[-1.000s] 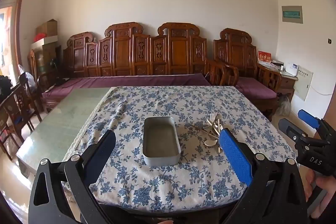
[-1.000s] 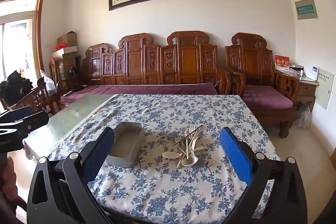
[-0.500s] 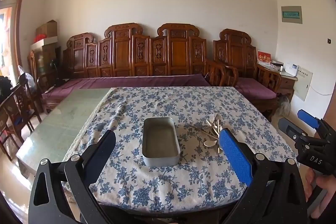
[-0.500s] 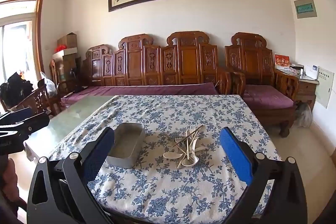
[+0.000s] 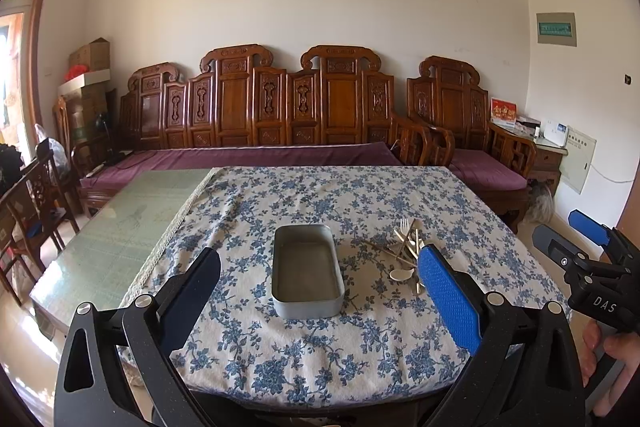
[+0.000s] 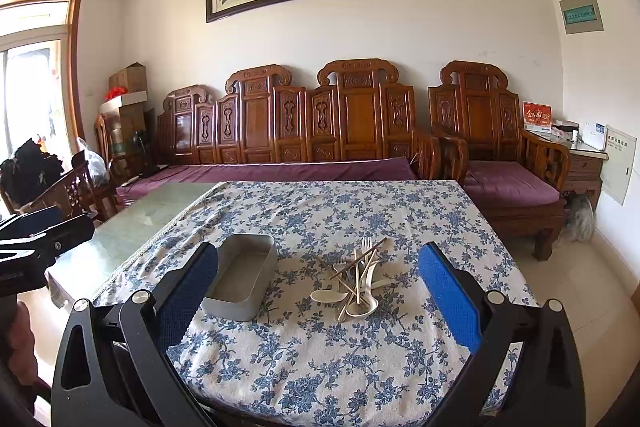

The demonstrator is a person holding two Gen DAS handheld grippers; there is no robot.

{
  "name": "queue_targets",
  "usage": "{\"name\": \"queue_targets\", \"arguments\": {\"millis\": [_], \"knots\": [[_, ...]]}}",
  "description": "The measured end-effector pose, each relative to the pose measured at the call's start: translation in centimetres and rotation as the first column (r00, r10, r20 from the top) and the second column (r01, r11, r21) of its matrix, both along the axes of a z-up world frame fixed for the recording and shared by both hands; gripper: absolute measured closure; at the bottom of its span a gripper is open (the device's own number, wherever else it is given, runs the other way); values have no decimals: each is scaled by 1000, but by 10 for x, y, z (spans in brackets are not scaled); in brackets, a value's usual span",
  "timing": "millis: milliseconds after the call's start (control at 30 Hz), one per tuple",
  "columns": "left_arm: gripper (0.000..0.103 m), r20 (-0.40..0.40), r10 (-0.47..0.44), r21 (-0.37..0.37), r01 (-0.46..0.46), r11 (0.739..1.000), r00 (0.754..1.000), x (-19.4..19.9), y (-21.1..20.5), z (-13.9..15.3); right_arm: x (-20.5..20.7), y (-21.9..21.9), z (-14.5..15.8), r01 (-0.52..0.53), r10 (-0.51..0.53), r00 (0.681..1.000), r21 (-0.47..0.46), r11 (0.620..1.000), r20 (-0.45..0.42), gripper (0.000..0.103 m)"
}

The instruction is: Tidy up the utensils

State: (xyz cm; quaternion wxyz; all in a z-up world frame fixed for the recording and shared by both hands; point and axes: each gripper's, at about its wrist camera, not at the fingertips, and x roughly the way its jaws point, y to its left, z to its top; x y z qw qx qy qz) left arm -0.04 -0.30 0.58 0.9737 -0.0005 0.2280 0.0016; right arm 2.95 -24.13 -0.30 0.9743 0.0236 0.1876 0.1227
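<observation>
Both grippers off the table, nothing held. Left gripper [image 5: 318, 291]: jaws spread wide, empty. Right gripper [image 6: 318, 291]: jaws spread wide, empty.

Tin [image 5: 307, 270] sits on the floral cloth [image 5: 320, 355], long axis running away from me. It looks empty. Utensils [image 6: 356, 277] lie in one tangled heap on the cloth just right of the tin, not touching it as far as I can tell. In the heap: a fork with tines pointing away, two pale spoons with bowls toward me, thin dark sticks crossing over them, probably chopsticks. Handles mostly run near-to-far, fanned out somewhat.

Key relation: in the right wrist view the heap lies almost dead centre between my fingers, ahead and below. In the left wrist view the tin is centred and the heap [image 5: 406, 255] sits off behind my right finger. So my right hand is the better placed for the pick, I judge; left is lined up on the tin.

Nothing sorted yet. Next move likely needs a forward-down reach, jaws closing across one handle. Risk: crossed sticks dragging neighbours along.
</observation>
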Motion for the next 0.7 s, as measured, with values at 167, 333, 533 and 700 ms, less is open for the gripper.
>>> {"name": "queue_targets", "arguments": {"millis": [167,333,533,700], "knots": [[8,1,1,0,-1,1000,1000,2,1,0,-1,1,1,0,0,1000,0,1000,1,3],[8,1,1,1,-1,1000,1000,1,1,-1,-1,1,0,0,0,1000,1,1000,1,3],[8,2,2,-1,-2,1000,1000,2,1,-1,-2,1,2,-1,1,1000,2,1000,0,3],[8,1,-1,-2,1,1000,1000,2,1,1,-3,1,5,-2,2,1000,2,1000,2,3]]}}
